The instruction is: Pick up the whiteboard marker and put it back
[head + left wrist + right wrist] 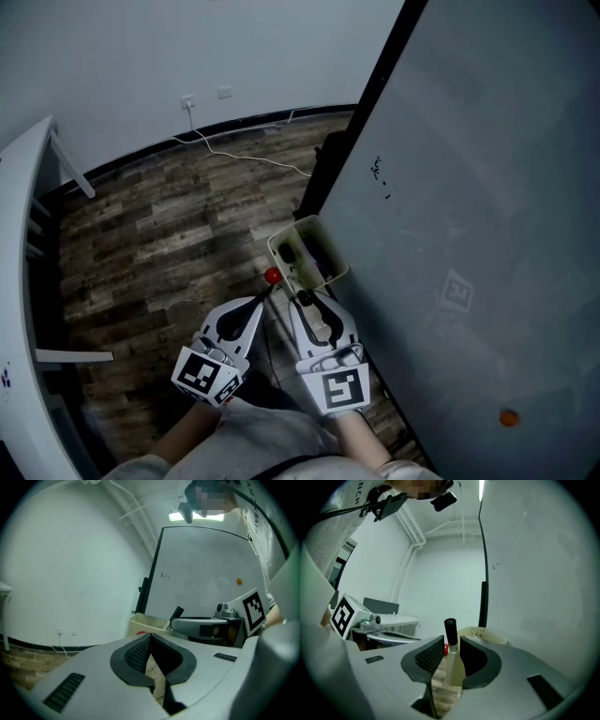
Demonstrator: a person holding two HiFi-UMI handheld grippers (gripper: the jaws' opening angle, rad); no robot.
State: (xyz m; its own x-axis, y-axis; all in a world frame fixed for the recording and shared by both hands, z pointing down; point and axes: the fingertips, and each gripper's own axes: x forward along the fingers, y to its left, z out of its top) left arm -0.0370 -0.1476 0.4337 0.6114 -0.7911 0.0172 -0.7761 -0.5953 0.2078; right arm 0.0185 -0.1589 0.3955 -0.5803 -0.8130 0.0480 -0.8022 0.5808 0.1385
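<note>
My right gripper [451,654] is shut on the whiteboard marker [450,637], which has a white body and a black cap and stands upright between the pads. In the head view the right gripper [305,300] is just below a cream bin [322,228] fixed at the whiteboard's [469,234] lower edge. My left gripper [271,292] hangs beside it, shut and with nothing in it; its tips [150,635] meet. From the left gripper view the marker's cap [177,612] sticks up beside the bin [145,622]. A small red thing [271,276] lies by the bin's near corner.
The whiteboard's black frame [361,112] runs up the middle. An orange magnet [507,418] sits on the board. A white table [19,281] stands at the left over wooden floor, with a white cable [244,155] trailing from a wall socket [187,101].
</note>
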